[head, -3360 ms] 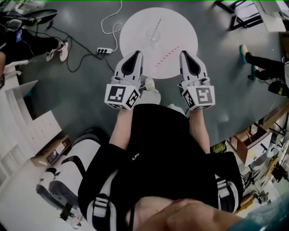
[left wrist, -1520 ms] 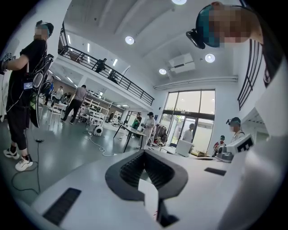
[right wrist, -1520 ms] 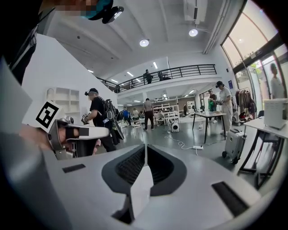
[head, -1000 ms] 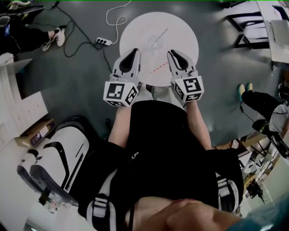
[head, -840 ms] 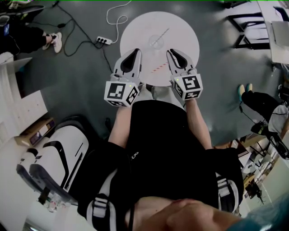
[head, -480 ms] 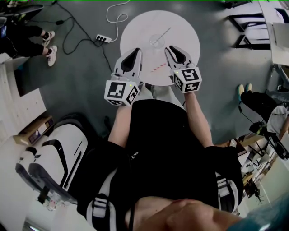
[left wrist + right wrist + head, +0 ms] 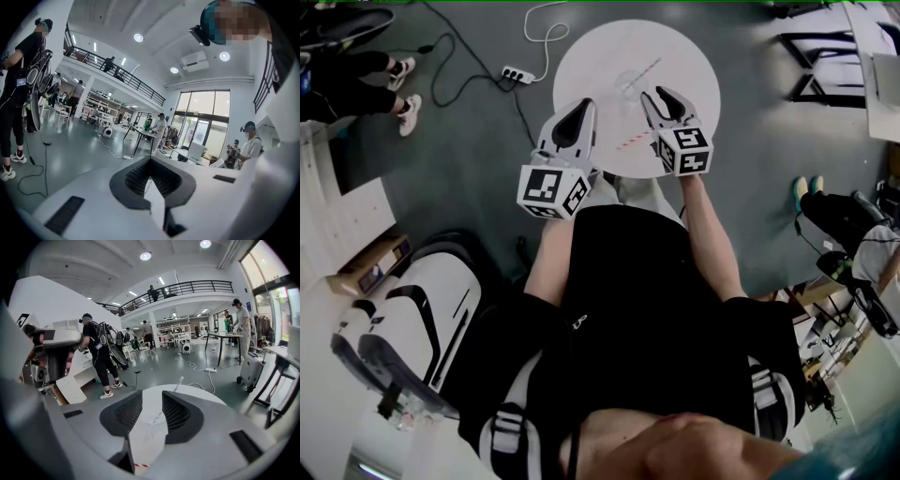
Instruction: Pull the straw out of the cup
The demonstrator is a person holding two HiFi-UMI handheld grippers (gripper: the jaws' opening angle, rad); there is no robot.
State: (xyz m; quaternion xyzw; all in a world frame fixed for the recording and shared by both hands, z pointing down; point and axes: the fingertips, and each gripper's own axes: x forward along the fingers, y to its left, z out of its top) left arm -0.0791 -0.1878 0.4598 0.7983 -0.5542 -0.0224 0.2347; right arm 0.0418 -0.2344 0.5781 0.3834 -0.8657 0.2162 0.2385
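Observation:
A clear cup [image 7: 628, 84] stands on the round white table [image 7: 600, 56] with a pale straw [image 7: 649, 67] leaning out of it to the upper right. My right gripper [image 7: 662, 96] hovers just short of the cup. Its jaws have just been opening and stand open, with nothing gripped. In the right gripper view [image 7: 152, 394] the cup [image 7: 152, 420] and its straw [image 7: 178, 383] show ahead through the gap. My left gripper [image 7: 584, 105] hangs over the table's near left edge, its tips together [image 7: 150, 161] and empty. A red-striped straw [image 7: 630, 141] lies flat on the table between the grippers.
A power strip with a white cable [image 7: 517, 73] lies on the grey floor left of the table. A person's legs [image 7: 403, 84] are at the far left, black-framed tables [image 7: 825, 56] at the right, and a white case [image 7: 412, 319] at my lower left.
My right gripper has moved forward and down toward the cup, and its jaws have spread apart. The left gripper has stayed where it was.

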